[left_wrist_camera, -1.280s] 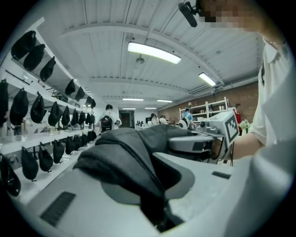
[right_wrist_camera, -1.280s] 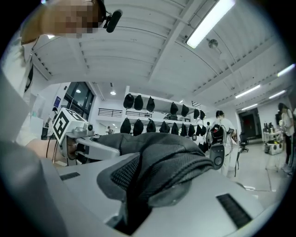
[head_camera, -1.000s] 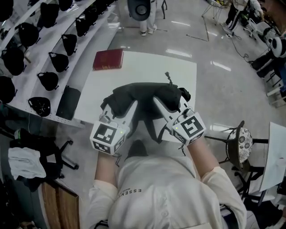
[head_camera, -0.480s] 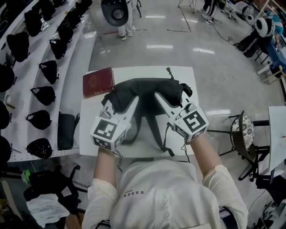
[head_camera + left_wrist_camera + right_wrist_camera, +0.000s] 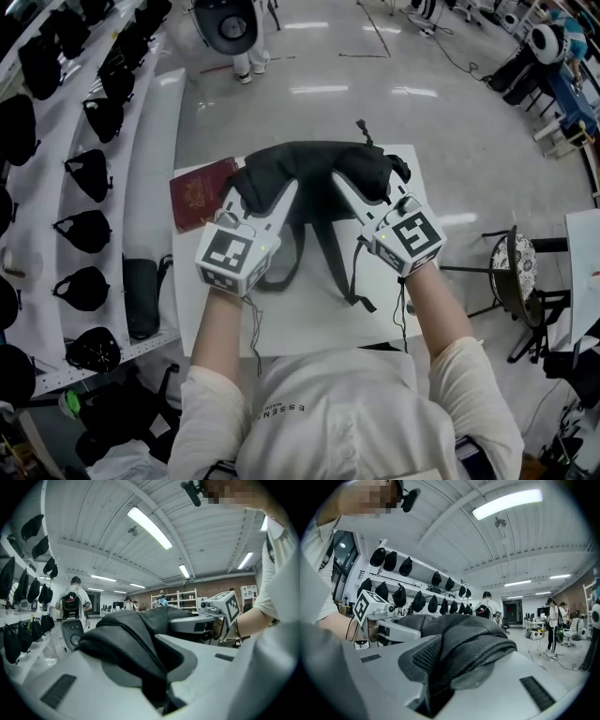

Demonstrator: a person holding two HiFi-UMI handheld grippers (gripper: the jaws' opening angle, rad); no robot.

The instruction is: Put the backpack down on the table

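Only readable print was "ESSEN", dark letters on the person's light shirt [image 5: 323,417] near the collar; a smaller line next to it was too small to read. Red book [image 5: 200,192] on the table [image 5: 309,323] had a gold emblem and gold lines, illegible. Cubes on the left gripper [image 5: 281,195] and right gripper [image 5: 345,184] carried black-and-white square markers, no letters or digits. Nothing legible in either gripper view

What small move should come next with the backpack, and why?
Probably lower it straight down: the left gripper and right gripper are both shut on the backpack, which seems to hang over the white table, straps dangling.
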